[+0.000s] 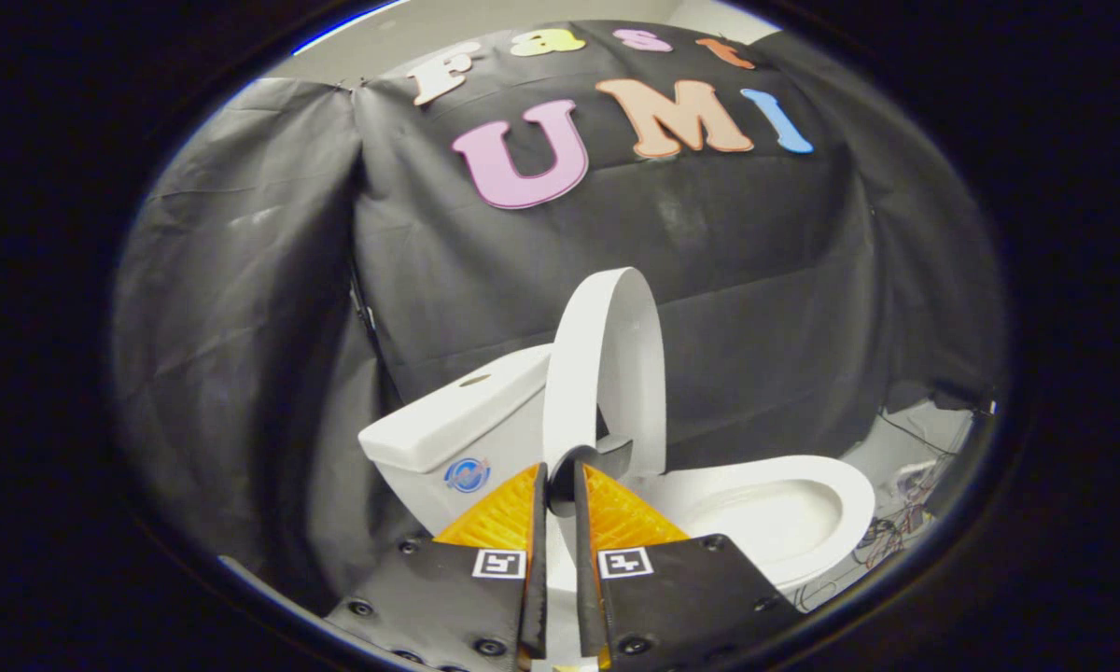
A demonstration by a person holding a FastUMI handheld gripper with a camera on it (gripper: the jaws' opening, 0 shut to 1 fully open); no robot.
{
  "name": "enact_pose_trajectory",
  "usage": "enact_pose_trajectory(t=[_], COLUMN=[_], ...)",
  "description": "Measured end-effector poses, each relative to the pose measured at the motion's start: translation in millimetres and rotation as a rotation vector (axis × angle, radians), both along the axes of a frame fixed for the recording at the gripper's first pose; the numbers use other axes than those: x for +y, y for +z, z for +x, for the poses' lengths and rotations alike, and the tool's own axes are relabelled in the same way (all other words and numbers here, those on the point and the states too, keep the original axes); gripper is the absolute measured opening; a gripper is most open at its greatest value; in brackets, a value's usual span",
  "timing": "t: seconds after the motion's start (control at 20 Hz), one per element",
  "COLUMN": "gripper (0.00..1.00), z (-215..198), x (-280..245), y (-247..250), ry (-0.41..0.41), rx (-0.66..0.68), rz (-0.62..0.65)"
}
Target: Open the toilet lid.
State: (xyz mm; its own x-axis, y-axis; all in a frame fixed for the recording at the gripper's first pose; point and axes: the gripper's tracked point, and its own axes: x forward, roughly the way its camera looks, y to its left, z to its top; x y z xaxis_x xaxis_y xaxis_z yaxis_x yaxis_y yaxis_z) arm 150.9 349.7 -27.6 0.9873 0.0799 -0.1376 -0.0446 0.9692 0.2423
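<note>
While the toilet lid (607, 364) stands raised just ahead of the fingers, the gripper (560, 485) is held nearly closed on its edge; the bowl (803, 513) is seen beyond.

Handheld two-finger gripper (560, 485), fingers pointing forward, jaws nearly closed with a narrow gap, tips pinched on the upright white toilet lid (607, 364)

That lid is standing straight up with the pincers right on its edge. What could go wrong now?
1. The lid stands about upright, edge-on between the tank and the open bowl. Let go too soon, it might drop back onto the bowl.
2. The gripper has its fingers nearly closed around the lid's lower edge. Pulling away without opening could drag the lid along.
3. Pushed too far, the lid may knock the tank.
</note>
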Motion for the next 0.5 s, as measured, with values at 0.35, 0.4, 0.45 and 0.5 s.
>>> enact_pose_trajectory(t=[0.35,0.4,0.45,0.5], gripper=[0.14,0.14,0.14,0.14], z=[15.6,18.0,20.4,22.4], x=[40.5,46.1,52.7,59.4], y=[-0.8,-1.0,-1.2,-3.1], ry=[0.095,0.107,0.120,0.137], rx=[0.002,0.002,0.000,0.001], rz=[0.015,0.012,0.014,0.013])
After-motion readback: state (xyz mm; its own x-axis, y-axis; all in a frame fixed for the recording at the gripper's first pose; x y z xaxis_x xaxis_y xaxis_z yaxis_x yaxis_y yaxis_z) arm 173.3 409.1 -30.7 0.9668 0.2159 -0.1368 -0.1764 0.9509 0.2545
